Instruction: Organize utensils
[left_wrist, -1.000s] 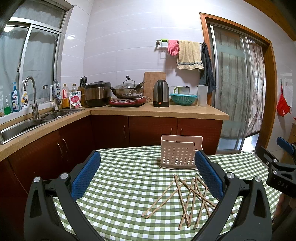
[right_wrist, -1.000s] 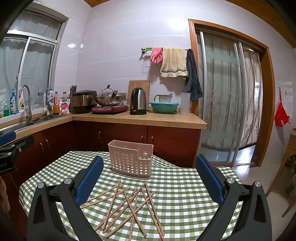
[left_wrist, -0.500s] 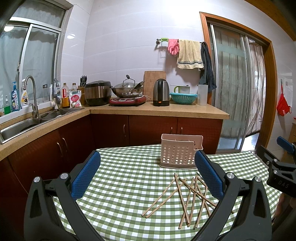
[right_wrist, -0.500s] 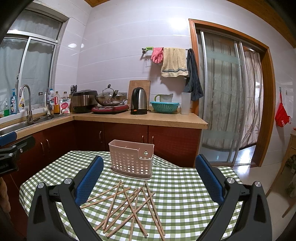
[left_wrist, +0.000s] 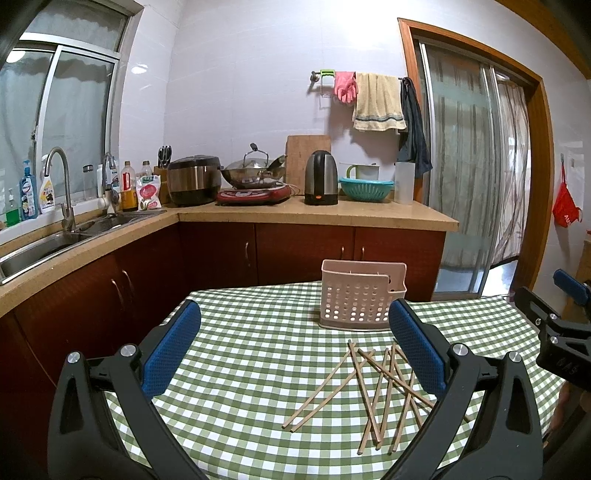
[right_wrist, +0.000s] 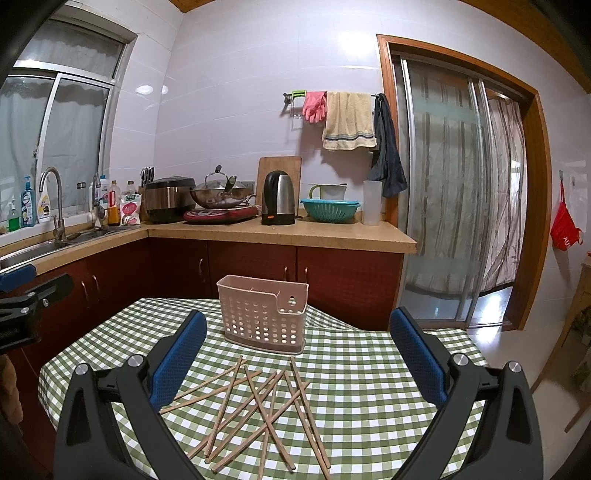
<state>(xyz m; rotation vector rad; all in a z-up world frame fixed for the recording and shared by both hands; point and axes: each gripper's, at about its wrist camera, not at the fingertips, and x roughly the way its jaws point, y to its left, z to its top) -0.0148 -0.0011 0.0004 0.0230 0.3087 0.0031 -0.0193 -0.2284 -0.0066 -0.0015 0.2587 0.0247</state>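
Several wooden chopsticks (left_wrist: 373, 387) lie crossed in a loose pile on the green checked tablecloth (left_wrist: 251, 354); they also show in the right wrist view (right_wrist: 258, 402). A pale pink perforated utensil basket (left_wrist: 360, 295) stands upright just behind them, also in the right wrist view (right_wrist: 263, 314). My left gripper (left_wrist: 293, 347) is open and empty, held above the table to the left of the pile. My right gripper (right_wrist: 295, 354) is open and empty, above the pile. Each gripper shows at the edge of the other's view.
A kitchen counter (left_wrist: 332, 216) with kettle, wok, rice cooker and teal colander runs behind the table. A sink (left_wrist: 44, 247) is at the left. A sliding glass door (right_wrist: 454, 206) is at the right. The table's far edge lies just behind the basket.
Both grippers stay open and almost still. The right wrist view has shifted very slightly. Chopsticks and basket have not moved.
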